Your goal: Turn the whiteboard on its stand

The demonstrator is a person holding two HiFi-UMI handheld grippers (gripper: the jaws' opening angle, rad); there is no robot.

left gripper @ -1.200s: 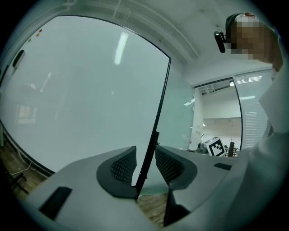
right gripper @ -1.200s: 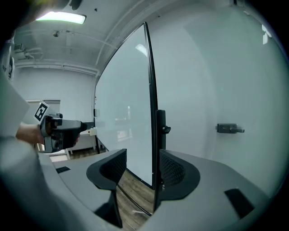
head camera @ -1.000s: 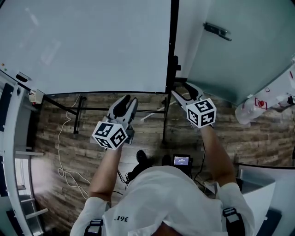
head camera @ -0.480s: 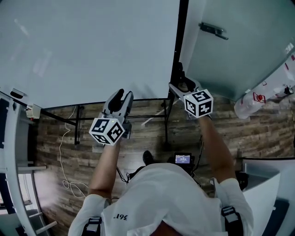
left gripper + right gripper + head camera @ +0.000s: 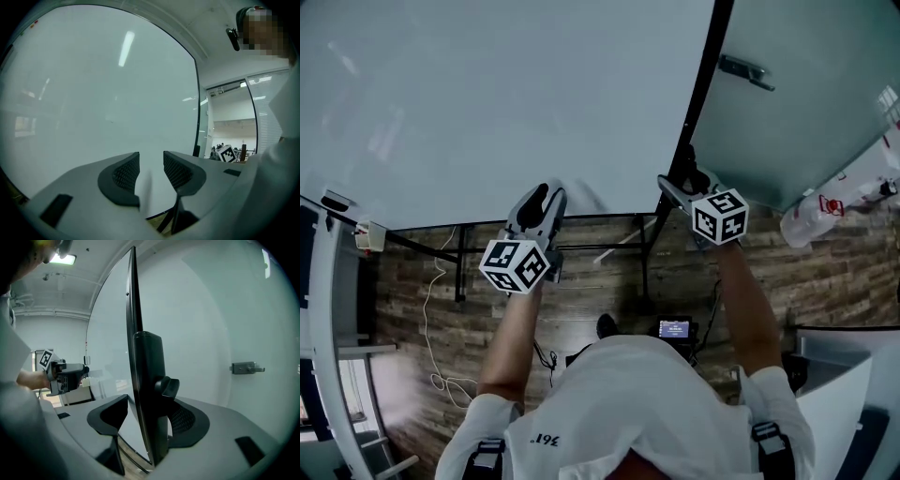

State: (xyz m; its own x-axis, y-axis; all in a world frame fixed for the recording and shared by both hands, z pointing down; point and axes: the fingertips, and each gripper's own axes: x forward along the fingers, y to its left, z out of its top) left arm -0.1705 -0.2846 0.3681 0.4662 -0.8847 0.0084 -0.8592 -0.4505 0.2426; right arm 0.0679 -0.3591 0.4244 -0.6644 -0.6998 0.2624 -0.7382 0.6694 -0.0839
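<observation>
The whiteboard (image 5: 487, 94) fills the upper head view on its black stand (image 5: 645, 253). My right gripper (image 5: 680, 183) straddles the board's black side frame (image 5: 145, 394), next to a clamp knob (image 5: 168, 386). Its jaws have just been opening. The frame stands between them, and the left jaw is clear of the board face. My left gripper (image 5: 539, 199) points level at the board face (image 5: 93, 93) near its bottom edge. The left gripper (image 5: 151, 171) shows a narrow gap with nothing in it. Whether its tips touch the board is unclear.
A frosted glass wall with a metal handle (image 5: 746, 71) stands right behind the board's edge. On the wood floor below lie a white cable (image 5: 436, 309) and a small lit screen (image 5: 674, 329). A clear bag (image 5: 825, 211) hangs at the right.
The board's right edge has swung rightward in the head view and its face covers more of the picture. Both grippers moved along with it, the left one up to the board's lower edge.
</observation>
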